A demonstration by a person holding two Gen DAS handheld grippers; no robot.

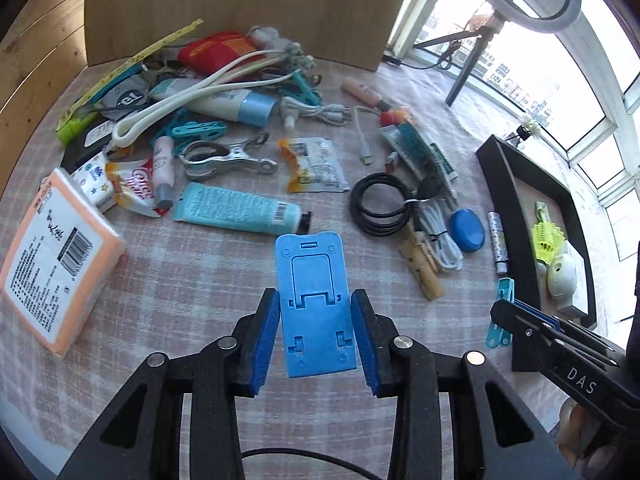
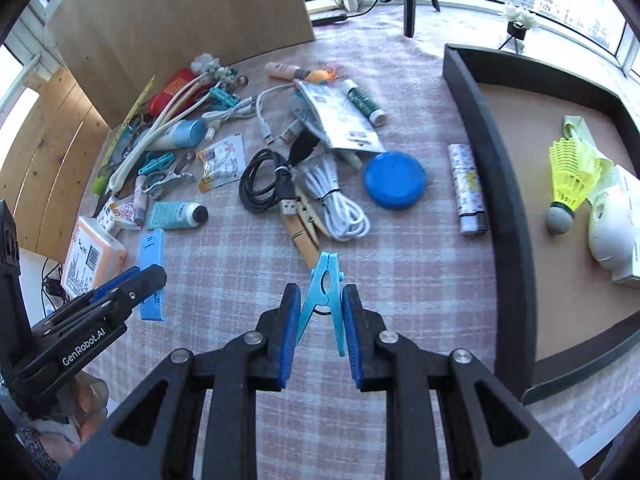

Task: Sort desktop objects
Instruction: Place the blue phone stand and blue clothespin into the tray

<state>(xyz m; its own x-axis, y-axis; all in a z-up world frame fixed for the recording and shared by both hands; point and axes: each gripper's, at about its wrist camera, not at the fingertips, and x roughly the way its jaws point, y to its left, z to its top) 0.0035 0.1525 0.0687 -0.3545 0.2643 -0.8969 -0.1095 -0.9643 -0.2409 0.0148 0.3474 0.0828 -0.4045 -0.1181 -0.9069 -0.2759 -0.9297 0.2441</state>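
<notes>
Left gripper (image 1: 316,330): black linkage arms showing silver rivets, ribbed blue pads (image 1: 266,344), white "GenRobot.AI" lettering. Right gripper (image 2: 322,332): wearing matching black arms, blue pads, "DAS" marking. Bare skin showing behind each.

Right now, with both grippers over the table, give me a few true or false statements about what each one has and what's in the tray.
1. The left gripper has the blue phone stand between its fingers. True.
2. The right gripper holds a wooden clothespin. False: a light blue clothespin sits between its fingers; the wooden clothespins lie on the table.
3. A yellow shuttlecock lies inside the black tray. True.
4. The round blue lid is in the tray. False: it rests on the checked cloth, outside the tray.
</notes>
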